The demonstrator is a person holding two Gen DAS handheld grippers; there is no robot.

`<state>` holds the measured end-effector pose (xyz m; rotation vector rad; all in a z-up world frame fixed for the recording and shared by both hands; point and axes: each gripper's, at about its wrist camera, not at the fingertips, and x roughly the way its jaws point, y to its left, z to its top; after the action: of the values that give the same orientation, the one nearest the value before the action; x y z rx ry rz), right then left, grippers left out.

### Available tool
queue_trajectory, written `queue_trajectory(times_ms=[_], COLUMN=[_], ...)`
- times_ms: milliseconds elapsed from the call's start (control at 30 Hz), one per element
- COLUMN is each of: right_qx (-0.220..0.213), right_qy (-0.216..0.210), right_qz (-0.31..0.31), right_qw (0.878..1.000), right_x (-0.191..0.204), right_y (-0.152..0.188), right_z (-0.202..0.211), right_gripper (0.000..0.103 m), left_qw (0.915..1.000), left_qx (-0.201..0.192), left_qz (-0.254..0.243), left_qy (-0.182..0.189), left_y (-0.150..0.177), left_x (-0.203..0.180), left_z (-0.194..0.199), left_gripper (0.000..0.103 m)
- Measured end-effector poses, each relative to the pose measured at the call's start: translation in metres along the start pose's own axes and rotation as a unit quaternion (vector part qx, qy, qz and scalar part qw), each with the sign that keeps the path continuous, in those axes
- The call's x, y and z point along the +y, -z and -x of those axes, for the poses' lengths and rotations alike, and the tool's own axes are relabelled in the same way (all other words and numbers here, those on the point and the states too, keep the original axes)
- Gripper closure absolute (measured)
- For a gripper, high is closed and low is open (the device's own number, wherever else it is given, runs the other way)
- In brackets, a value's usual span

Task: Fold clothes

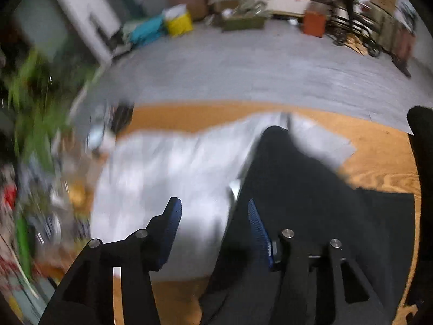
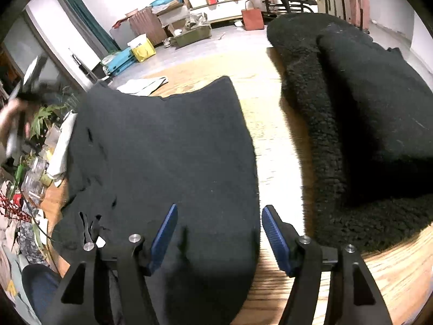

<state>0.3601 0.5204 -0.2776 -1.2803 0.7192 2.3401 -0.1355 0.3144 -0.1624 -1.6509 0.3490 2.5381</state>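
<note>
A dark flat garment (image 2: 167, 149) lies spread on the wooden table (image 2: 273, 124). My right gripper (image 2: 220, 214) hovers over its near right edge, open, with nothing between its blue pads (image 2: 273, 233). In the blurred left wrist view, my left gripper (image 1: 213, 211) is open and empty above the seam where a white garment (image 1: 167, 168) meets the dark garment (image 1: 297, 195). A thick fuzzy black garment (image 2: 365, 108) is heaped at the right of the table. A person's hand (image 2: 10, 119) shows blurred at the far left of the right wrist view.
Plants and small clutter (image 2: 35, 168) crowd the table's left edge. A pale cloth or paper (image 2: 143, 85) lies at the far side. Bare wood (image 2: 276, 162) runs between the two dark garments. Boxes and bags (image 2: 143, 48) stand on the floor beyond.
</note>
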Motion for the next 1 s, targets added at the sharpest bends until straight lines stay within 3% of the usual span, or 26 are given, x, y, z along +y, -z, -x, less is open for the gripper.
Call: queue_trajectory(times_ms=[67,167,300,400,467,600,633,700,733,767,833,900,933,1000], right_qx=[0.001,0.015,0.057,0.098,0.118,0.135,0.135,0.149,0.160,0.157,0.145,0.132,0.125,0.112], right_qy=[0.014,0.027,0.017,0.000,0.012,0.032,0.033,-0.002,-0.020,-0.011,0.022,0.055,0.071,0.104], right_qz=[-0.006,-0.009,-0.008,-0.009,-0.015,-0.009,-0.004,0.009,0.020,0.026,0.033,0.040,0.044,0.051], right_qw=[1.000,0.999,0.998,0.995,0.993,0.990,0.990,0.989,0.987,0.987,0.989,0.989,0.989,0.987], right_x=[-0.010,-0.022,-0.031,-0.034,-0.033,-0.020,-0.015,-0.004,0.003,0.004,0.002,0.000,-0.001,-0.003], right_y=[0.000,0.000,0.010,0.029,0.040,0.048,0.048,0.046,0.045,0.044,0.044,0.043,0.042,0.041], right_z=[0.002,-0.002,-0.015,-0.026,-0.036,-0.052,-0.055,-0.060,-0.063,-0.059,-0.050,-0.041,-0.037,-0.028], right_gripper=[0.030,0.031,0.044,0.045,0.045,0.043,0.046,0.080,0.091,0.100,0.100,0.092,0.084,0.047], left_qw=[0.9985,0.9924,0.9875,0.9850,0.9809,0.9821,0.9812,0.9795,0.9790,0.9782,0.9765,0.9735,0.9715,0.9662], left_qx=[0.024,0.063,0.093,0.090,0.075,0.080,0.093,0.116,0.118,0.116,0.113,0.123,0.130,0.151], left_qz=[0.018,-0.012,-0.045,-0.002,0.046,0.055,0.060,0.062,0.060,0.057,0.052,0.039,0.032,0.018], left_qy=[0.047,0.105,0.119,0.147,0.173,0.162,0.158,0.153,0.155,0.162,0.176,0.189,0.195,0.208], left_y=[0.042,0.107,0.184,0.212,0.220,0.224,0.228,0.232,0.233,0.234,0.237,0.244,0.248,0.258], left_x=[0.015,0.027,0.041,0.063,0.079,0.093,0.095,0.099,0.100,0.100,0.101,0.100,0.099,0.095], left_z=[-0.002,-0.004,-0.012,-0.015,-0.011,-0.012,-0.018,-0.030,-0.029,-0.026,-0.020,-0.018,-0.017,-0.016], left_gripper=[0.046,0.045,0.045,0.045,0.045,0.045,0.045,0.045,0.045,0.045,0.045,0.045,0.045,0.045])
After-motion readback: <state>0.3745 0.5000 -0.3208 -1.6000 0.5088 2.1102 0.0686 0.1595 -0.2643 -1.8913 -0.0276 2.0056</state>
